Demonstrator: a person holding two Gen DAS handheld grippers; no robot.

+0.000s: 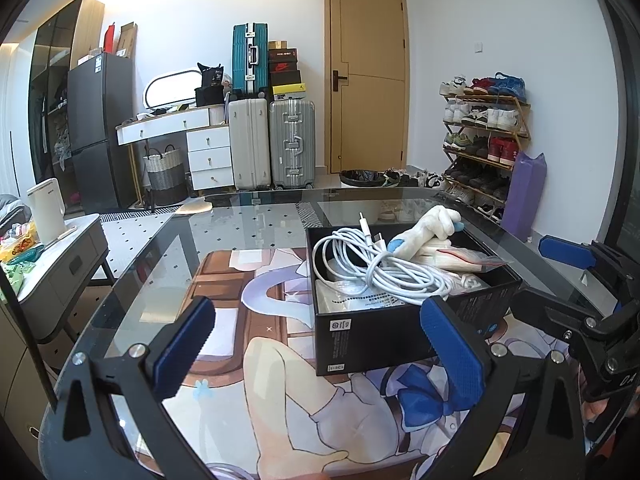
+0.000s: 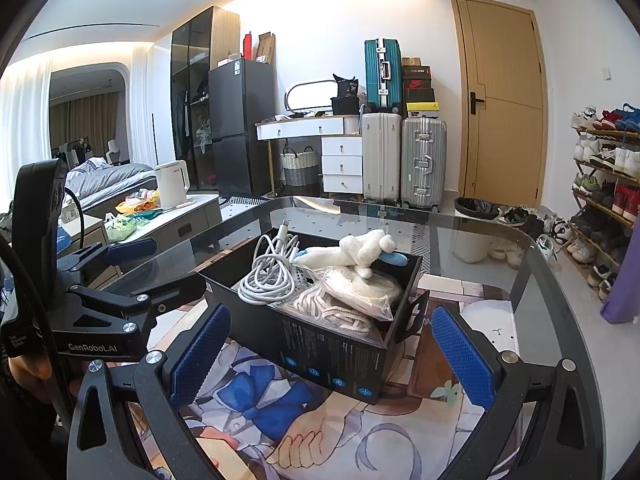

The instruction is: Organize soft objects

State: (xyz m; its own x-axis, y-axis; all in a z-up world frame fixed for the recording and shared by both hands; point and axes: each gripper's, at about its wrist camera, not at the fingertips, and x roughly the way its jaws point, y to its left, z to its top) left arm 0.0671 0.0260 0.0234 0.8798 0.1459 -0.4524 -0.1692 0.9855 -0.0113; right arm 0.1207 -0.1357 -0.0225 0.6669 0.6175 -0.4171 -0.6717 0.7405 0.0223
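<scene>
A black box (image 1: 348, 338) (image 2: 320, 344) sits on the glass table over an anime-print mat. In it lie a coiled white cable (image 1: 380, 268) (image 2: 266, 276), a white plush toy with blue ends (image 1: 430, 230) (image 2: 360, 252), and bagged white cloth or rope (image 2: 352, 296) (image 1: 452, 258). My left gripper (image 1: 320, 344) is open and empty, its right finger next to the box's near corner. My right gripper (image 2: 332, 354) is open and empty, its fingers on either side of the box's near end. Each gripper shows in the other's view, the right one (image 1: 552, 276) and the left one (image 2: 160, 264).
The glass table (image 1: 240, 216) (image 2: 500, 240) has rounded edges. A side cabinet with a white kettle (image 1: 46, 210) (image 2: 172, 184) stands to the left. Suitcases (image 1: 272, 144), a dresser, a door and a shoe rack (image 1: 484, 140) line the far wall.
</scene>
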